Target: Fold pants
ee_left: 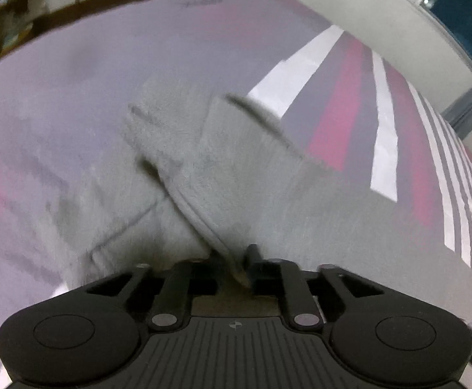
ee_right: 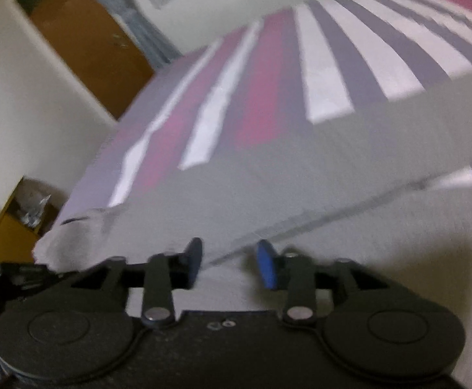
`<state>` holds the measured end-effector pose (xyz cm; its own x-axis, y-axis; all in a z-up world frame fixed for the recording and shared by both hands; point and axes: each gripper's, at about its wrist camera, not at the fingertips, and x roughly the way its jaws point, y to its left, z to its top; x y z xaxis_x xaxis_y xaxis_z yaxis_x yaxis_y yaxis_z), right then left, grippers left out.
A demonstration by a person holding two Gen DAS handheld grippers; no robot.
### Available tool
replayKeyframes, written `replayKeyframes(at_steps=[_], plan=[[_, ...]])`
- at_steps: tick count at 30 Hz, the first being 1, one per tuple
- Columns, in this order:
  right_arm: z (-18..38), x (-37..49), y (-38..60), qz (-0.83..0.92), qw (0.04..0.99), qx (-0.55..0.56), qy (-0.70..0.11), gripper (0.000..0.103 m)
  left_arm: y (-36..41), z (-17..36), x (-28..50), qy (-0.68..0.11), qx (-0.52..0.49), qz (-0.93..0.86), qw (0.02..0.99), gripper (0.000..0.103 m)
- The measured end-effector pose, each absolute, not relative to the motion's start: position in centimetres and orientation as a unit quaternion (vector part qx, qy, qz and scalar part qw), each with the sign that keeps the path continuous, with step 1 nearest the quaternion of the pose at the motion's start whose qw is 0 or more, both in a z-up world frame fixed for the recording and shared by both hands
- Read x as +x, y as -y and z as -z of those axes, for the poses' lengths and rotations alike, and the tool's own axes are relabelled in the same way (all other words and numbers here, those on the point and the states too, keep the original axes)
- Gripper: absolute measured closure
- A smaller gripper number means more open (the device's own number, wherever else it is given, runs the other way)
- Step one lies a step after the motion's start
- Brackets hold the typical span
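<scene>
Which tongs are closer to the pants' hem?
Left. The left tongs sit right at a folded edge of the pants; the right tongs stand open over plain fabric.

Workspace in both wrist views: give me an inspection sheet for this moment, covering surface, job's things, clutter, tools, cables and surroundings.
Surface: striped bedsheet in grey, pink and white; both views are blurred.
Job's things: grey pants lie crumpled on the sheet, one edge folded over the other; a long stretch runs across the right wrist view.
Clutter: nothing seen on the sheet apart from the pants.
Tools: left tool has a fold of the pants between its fingers; whether the pads press on it cannot be told. Right tool is open, its blue pads apart over the pants.
Cables: nothing seen.
Surroundings: white wall, brown door, yellow cabinet holding bags.
</scene>
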<state>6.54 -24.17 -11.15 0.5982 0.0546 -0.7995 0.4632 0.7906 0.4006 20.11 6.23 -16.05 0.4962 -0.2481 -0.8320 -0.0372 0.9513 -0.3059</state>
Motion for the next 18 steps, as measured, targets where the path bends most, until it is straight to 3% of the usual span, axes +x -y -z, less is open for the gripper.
replayKeyframes(at_steps=[1,2,3,6,8,9,10,11,12,14,18], plan=[[11.9,6.6,24.6,0.126,0.833,0.311,-0.439,0.063,-6.4,16.5,20.0,-0.503,-0.150,0.059,0.849,0.055],[12.5,6.5,24.9,0.129,0.826,0.324,-0.443,0.063,-6.6,16.9,20.0,-0.504,-0.161,0.060,0.846,0.032],[13.1,6.6,25.2,0.134,0.821,0.336,-0.442,0.063,-6.7,17.2,19.9,-0.501,-0.170,0.061,0.846,0.025],[14.3,7.3,26.4,0.139,0.819,0.375,-0.412,0.064,-6.7,17.5,20.3,-0.493,-0.184,0.059,0.849,0.024],[15.4,7.9,27.3,0.160,0.809,0.409,-0.391,0.071,-6.8,17.8,20.7,-0.486,-0.200,0.054,0.849,0.025],[15.9,8.0,27.8,0.172,0.802,0.430,-0.376,0.073,-6.8,18.0,21.0,-0.486,-0.205,0.050,0.848,0.027],[16.2,8.1,28.1,0.182,0.797,0.442,-0.369,0.090,-7.0,18.1,21.1,-0.485,-0.211,0.044,0.848,0.035],[16.2,8.2,28.0,0.189,0.797,0.443,-0.366,0.096,-7.0,18.2,21.4,-0.486,-0.212,0.037,0.847,0.061],[15.9,8.1,27.6,0.190,0.803,0.432,-0.364,0.096,-7.2,18.3,21.6,-0.488,-0.214,0.035,0.846,0.075],[14.6,7.7,26.4,0.185,0.820,0.398,-0.368,0.097,-8.0,18.0,21.6,-0.485,-0.229,0.041,0.843,0.088],[10.8,5.8,25.4,0.144,0.842,0.385,-0.350,0.097,-8.2,15.8,20.7,-0.465,-0.206,0.062,0.859,0.094]])
